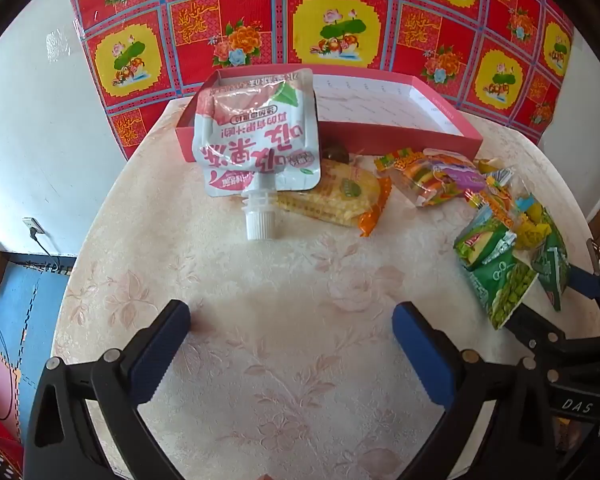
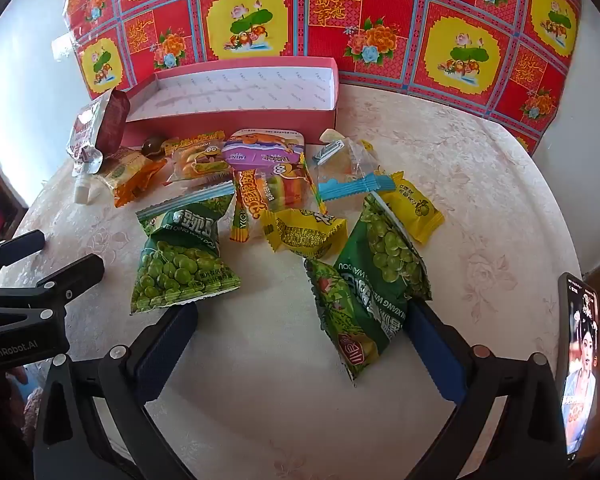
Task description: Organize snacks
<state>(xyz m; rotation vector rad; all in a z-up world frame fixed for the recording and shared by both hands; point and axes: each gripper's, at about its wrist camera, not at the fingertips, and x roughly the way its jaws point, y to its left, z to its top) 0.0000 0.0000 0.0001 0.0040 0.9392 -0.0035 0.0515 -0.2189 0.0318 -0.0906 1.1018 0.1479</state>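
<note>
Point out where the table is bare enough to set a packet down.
Bare cloth lies between the left gripper and the spouted pouch, and right of the yellow packet toward the phone. The red box is empty. Crowded: the snack pile before the box, around the green pea bags.

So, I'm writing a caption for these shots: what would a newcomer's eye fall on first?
Probably the loud red-and-yellow floral cloth hanging behind the table. Next, the heap of bright green, yellow and orange snack packets on the pale floral tablecloth, in front of the empty long pink cardboard box. In the left wrist view, a white-and-pink spouted drink pouch leans on that box's left end.
</note>
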